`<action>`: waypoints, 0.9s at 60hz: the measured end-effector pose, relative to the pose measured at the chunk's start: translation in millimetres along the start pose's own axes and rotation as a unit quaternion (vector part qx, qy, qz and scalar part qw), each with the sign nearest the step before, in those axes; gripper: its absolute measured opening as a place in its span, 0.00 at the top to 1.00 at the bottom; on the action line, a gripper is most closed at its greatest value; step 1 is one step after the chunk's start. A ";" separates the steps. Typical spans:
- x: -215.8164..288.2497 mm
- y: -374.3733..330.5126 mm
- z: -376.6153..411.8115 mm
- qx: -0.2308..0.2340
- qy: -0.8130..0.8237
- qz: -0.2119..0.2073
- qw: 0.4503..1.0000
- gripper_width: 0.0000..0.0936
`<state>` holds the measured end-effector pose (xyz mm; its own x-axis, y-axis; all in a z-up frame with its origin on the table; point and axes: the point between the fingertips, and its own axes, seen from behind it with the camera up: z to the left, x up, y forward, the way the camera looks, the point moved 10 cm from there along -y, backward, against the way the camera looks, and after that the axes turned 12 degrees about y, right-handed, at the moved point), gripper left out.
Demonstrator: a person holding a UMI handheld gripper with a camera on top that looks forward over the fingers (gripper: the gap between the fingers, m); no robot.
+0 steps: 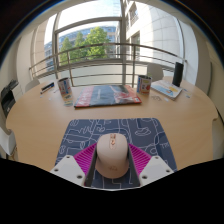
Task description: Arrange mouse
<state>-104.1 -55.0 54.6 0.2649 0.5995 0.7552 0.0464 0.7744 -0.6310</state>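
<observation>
Wooden table (35,120) carries mousepad (115,130), book (105,96).

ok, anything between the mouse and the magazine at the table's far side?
Gripper view: only patterned mouse pad, then bare table, separate the mouse from the magazine.

The near end of the mouse (112,155) drops out of sight between the fingers, and the pink pads (84,158) cover its lower flanks, so whether they press on it cannot be told. The near part of the mat (115,128) is hidden by the mouse and the gripper (112,163). The print on the mat is too small to read. On the far side of the table (35,125), a can (65,87), a flat book (105,95) and a dark box (178,73) are too small to identify surely.
</observation>
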 end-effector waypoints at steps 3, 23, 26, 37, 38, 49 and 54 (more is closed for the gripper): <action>-0.3 -2.2 -0.2 -0.002 0.000 0.001 1.000 0.34; 18.0 -93.8 7.2 -0.024 -0.022 -0.042 0.999 0.09; 18.1 -117.1 10.8 -0.027 -0.022 -0.048 0.998 0.09; 11.7 -207.7 21.3 -0.037 -0.037 -0.080 0.995 0.09; 10.3 -215.0 22.5 -0.037 -0.037 -0.083 0.995 0.09; -9.7 -290.2 30.0 -0.040 -0.042 -0.094 0.994 0.09; -18.1 -316.6 33.6 -0.042 -0.044 -0.100 0.993 0.10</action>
<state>-155.9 -304.2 246.6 0.1565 0.4537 0.8773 0.1708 0.8624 -0.4765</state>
